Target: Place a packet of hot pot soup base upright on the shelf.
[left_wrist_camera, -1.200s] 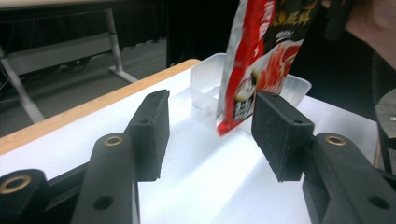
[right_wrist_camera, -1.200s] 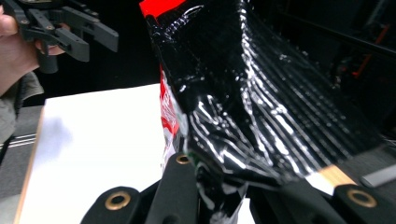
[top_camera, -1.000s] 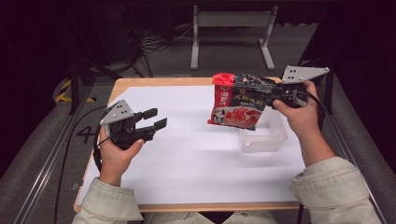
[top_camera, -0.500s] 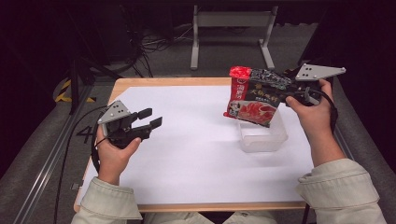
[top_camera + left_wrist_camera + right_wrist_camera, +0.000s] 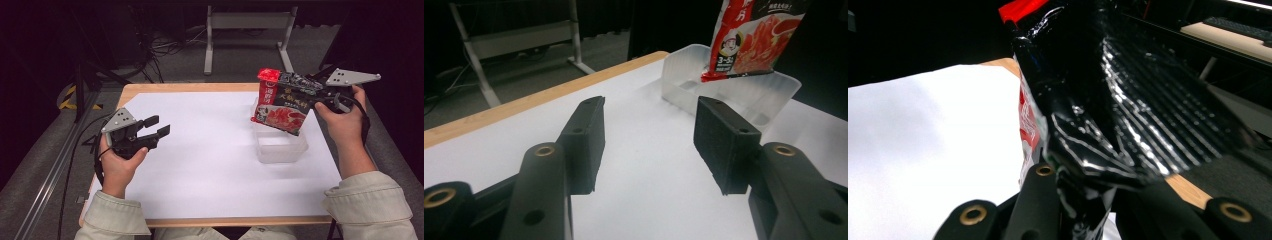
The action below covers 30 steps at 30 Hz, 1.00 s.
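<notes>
A red and black food packet (image 5: 281, 103) hangs tilted in the air over a clear plastic container (image 5: 280, 145) at the table's right side. My right gripper (image 5: 305, 95) is shut on the packet's upper right part. In the right gripper view the glossy black back of the packet (image 5: 1108, 95) rises from between the jaws. My left gripper (image 5: 159, 126) is held open above the white table cover at the left, nothing between its jaws. The left gripper view looks between the open jaws toward the container (image 5: 734, 90), with the packet's (image 5: 754, 40) lower end above it.
The table (image 5: 150, 89) has a white cover and a wooden edge. A metal stand (image 5: 247, 30) and cables lie on the floor beyond the far edge. A rail runs along the floor at the left.
My right gripper has carried the packet to the right and a little down, so it now hangs over the container. The left gripper has stayed nearly still.
</notes>
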Each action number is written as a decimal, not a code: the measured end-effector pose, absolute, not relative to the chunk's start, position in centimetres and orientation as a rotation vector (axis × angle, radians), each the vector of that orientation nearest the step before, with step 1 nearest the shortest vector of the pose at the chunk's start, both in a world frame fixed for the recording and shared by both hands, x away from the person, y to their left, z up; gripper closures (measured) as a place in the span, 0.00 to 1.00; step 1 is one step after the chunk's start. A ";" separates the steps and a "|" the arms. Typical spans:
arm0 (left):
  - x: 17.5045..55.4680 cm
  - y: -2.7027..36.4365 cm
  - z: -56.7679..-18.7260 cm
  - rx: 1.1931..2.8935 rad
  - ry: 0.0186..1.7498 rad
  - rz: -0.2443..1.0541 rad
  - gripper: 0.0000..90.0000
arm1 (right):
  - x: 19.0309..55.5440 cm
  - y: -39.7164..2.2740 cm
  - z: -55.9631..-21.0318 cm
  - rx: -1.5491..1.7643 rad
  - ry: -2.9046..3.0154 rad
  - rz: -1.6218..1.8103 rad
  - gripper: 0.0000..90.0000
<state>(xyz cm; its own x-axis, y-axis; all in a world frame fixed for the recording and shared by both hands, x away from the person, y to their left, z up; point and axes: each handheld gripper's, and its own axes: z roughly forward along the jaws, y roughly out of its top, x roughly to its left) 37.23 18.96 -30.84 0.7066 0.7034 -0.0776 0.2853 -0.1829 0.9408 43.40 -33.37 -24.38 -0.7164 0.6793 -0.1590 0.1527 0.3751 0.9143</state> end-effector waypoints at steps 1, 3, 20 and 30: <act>37.2 19.1 -30.8 1.766 0.792 0.453 0.52 | 43.4 -33.4 -24.5 0.722 2.114 1.324 0.93; 37.2 19.3 -30.9 1.762 0.796 0.455 0.52 | 43.4 -33.6 -24.6 0.742 2.106 1.318 0.93; 37.1 19.0 -30.9 1.770 0.777 0.446 0.52 | 43.8 -34.2 -25.9 0.818 2.091 1.269 0.93; 37.1 19.1 -30.9 1.763 0.776 0.448 0.52 | 44.1 -34.4 -27.4 0.841 2.101 1.270 0.93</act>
